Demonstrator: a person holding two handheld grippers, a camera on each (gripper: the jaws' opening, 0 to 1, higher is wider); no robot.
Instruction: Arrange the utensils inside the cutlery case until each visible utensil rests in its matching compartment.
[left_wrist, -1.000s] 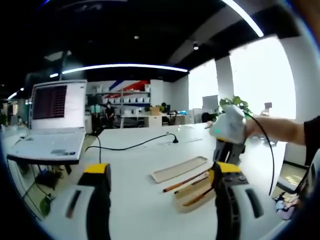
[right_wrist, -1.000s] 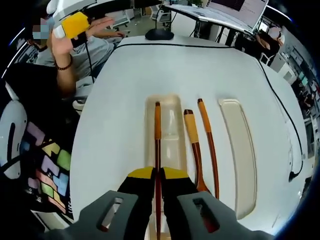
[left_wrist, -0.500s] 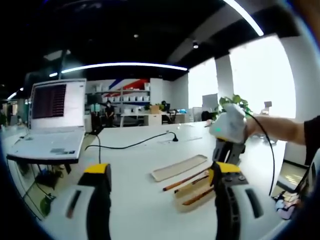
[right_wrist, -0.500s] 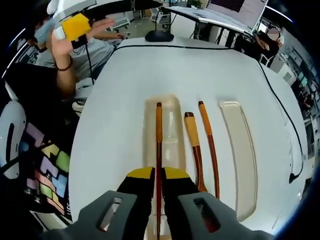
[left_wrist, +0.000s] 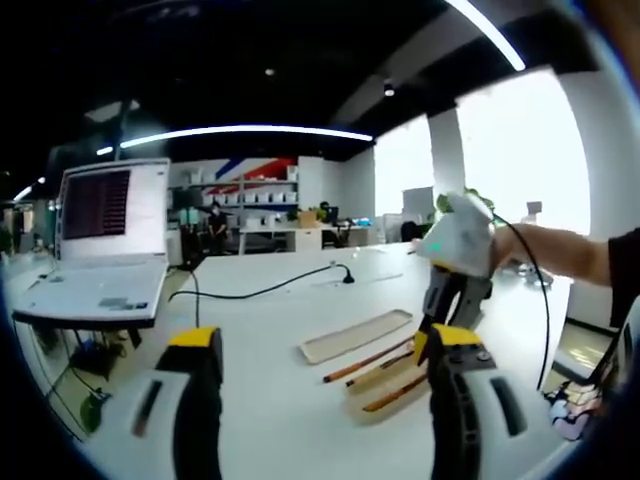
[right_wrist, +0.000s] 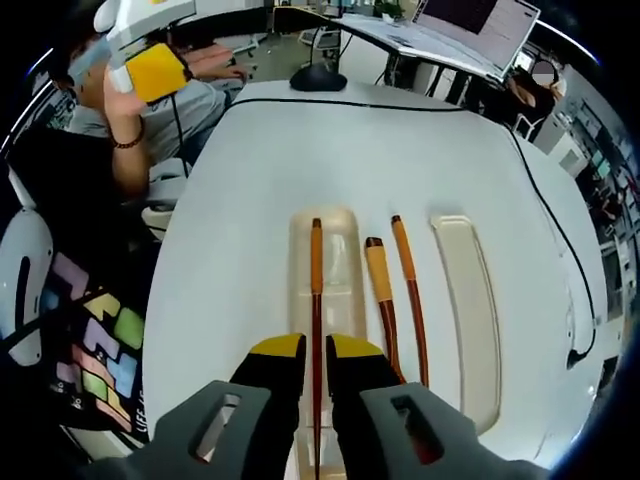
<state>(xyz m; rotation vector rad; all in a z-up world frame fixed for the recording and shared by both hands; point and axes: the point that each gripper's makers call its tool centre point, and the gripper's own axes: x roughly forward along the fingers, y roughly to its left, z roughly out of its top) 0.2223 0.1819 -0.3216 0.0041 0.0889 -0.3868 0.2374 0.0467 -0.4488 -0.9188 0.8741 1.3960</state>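
My right gripper (right_wrist: 315, 347) is shut on a long wooden utensil (right_wrist: 316, 280), which runs forward over the beige cutlery case (right_wrist: 343, 262). Two more wooden utensils lie on the table just right of the case: one with a yellow-banded handle (right_wrist: 379, 283) and a thinner one (right_wrist: 407, 275). The case's lid (right_wrist: 463, 305) lies further right. In the left gripper view my left gripper (left_wrist: 320, 342) stands open and holds nothing, above the table. Past its jaws are the right gripper (left_wrist: 453, 275), the case (left_wrist: 388, 374) and the lid (left_wrist: 357, 335).
An open laptop (left_wrist: 103, 250) sits at the table's left, with a black cable (left_wrist: 260, 290) running across the top. A second black cable (right_wrist: 545, 200) and a dark mouse-like object (right_wrist: 318, 76) lie at the far end. A seated person's arm (right_wrist: 125, 130) and chair flank the table's left edge.
The right gripper has drawn back a little with the utensil still held, so the case sits lower in its view. In the left gripper view it has risen slightly. The left gripper has stayed put.
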